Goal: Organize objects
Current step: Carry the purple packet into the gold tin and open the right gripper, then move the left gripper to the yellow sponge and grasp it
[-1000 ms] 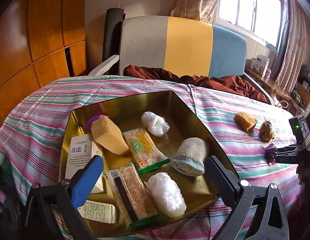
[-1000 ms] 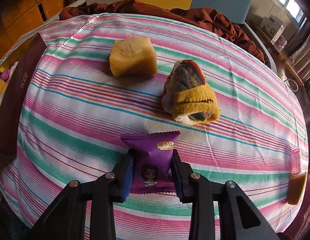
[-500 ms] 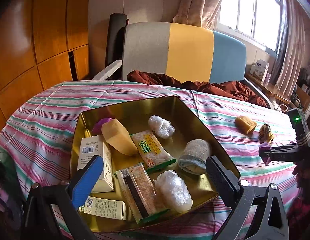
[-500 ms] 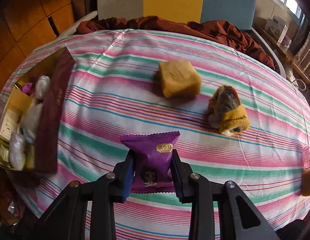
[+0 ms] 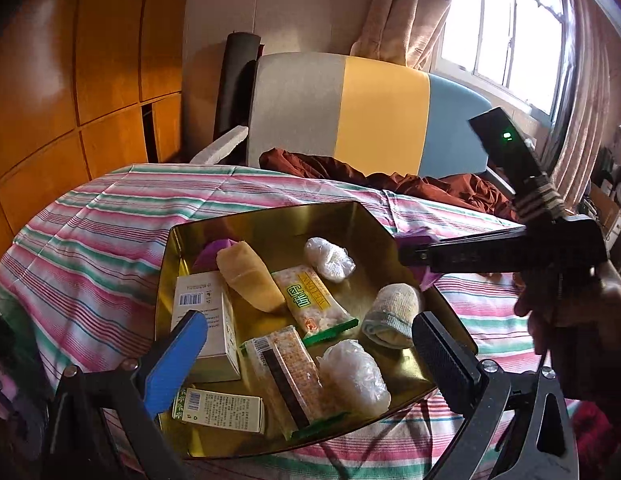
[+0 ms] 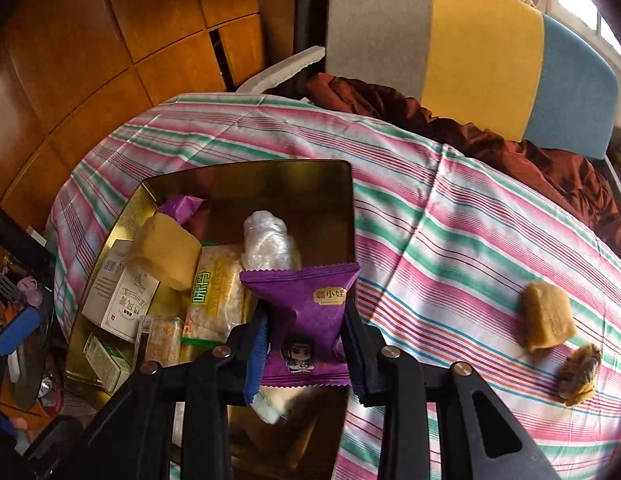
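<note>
Right wrist view: the right gripper point(image 6: 304, 346) pinches a purple foil snack packet point(image 6: 306, 314) above the near right edge of the gold metal tin point(image 6: 246, 172).

Its two fingers are closed on the packet's sides, and the packet stands upright between them. The left gripper point(image 5: 310, 354) hangs open and empty over the tin's near side; its blue pad point(image 5: 172, 364) is on the left of the tin. Inside the tin lie a white carton point(image 5: 204, 314), a yellow cake wedge point(image 5: 250, 276), a rice cracker pack point(image 5: 314, 302), a plastic-wrapped white bundle point(image 5: 354, 374) and a rolled grey sock point(image 5: 394, 314). Right of the tin, on the striped tablecloth point(image 6: 450, 220), rest a tan cake block point(image 6: 546, 320) and a dark patterned sock roll point(image 6: 580, 372), close together.
</note>
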Available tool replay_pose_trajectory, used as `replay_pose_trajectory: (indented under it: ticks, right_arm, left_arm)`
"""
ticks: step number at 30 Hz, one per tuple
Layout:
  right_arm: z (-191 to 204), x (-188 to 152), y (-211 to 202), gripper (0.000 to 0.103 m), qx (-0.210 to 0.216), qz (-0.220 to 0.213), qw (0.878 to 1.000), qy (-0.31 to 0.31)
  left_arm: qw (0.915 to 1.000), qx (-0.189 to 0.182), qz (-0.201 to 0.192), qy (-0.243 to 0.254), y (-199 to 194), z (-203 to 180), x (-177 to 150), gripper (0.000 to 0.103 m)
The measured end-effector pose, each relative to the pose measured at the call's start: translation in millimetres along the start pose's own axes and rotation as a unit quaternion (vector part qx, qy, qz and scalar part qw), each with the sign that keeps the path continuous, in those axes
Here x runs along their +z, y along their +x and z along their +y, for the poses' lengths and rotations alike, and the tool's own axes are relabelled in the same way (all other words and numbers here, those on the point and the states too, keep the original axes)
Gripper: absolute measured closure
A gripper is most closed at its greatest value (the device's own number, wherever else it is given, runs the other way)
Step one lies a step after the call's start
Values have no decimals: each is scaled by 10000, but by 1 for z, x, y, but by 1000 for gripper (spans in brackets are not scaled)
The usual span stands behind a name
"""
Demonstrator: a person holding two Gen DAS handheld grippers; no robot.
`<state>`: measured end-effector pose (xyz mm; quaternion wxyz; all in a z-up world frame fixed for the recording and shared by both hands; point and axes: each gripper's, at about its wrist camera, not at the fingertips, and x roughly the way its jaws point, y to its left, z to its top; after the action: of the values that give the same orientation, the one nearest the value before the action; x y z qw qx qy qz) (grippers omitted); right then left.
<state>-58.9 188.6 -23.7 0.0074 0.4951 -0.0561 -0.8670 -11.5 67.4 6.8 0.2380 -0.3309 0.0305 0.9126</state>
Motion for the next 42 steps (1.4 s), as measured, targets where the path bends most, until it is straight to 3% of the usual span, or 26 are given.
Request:
replay_pose_trajectory:
  ticks: [5, 10, 15, 25, 33, 42]
  right_arm:
    - [12, 5, 28, 67, 91, 242, 9996, -55]
    - [19, 0, 29, 21, 30, 195, 9997, -143]
    - [18, -11, 8, 4, -234, -28, 9995, -206]
    - [-21, -44, -46, 4, -712, -477, 9963, -46]
    - [-102, -69, -79, 4, -1370, -515, 9878, 528]
    - [-202, -86, -101, 3, -1977, -534, 9694, 1352]
  left_arm:
    - [9999, 65, 9, -118, -2, 11, -3, 0]
    - [9998, 118, 4, -173, -2, 16, -3, 0]
    - [9998, 151, 30, -108, 0, 12, -4, 0]
    - [9997, 216, 85, 114, -2, 0, -6, 0]
    - [9991, 203, 135, 339, -1, -15, -7, 0]
    - [9978, 170, 205, 604, 1, -34, -6, 0]
